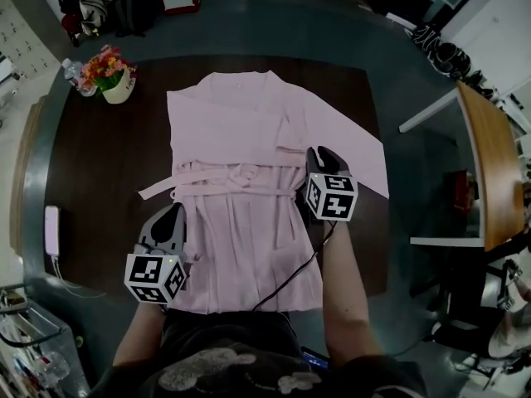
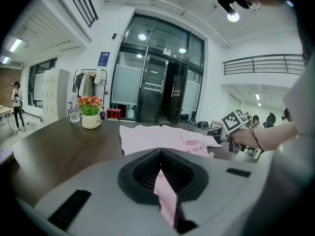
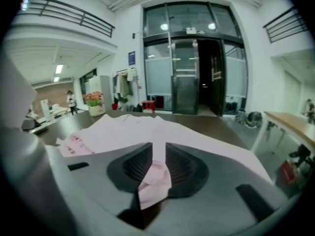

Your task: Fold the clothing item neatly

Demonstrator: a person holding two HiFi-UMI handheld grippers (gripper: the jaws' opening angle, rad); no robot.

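Nearest me, my left gripper [image 1: 176, 211] is clamped on the lower left edge of a pale pink belted robe [image 1: 241, 181] lying flat on the dark table [image 1: 91, 189], while my right gripper [image 1: 320, 152] has its jaws narrowly apart around a fold at the waist.

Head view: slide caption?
Pink belted garment spread on dark table; left claw pinches its left edge, right claw at its right side.
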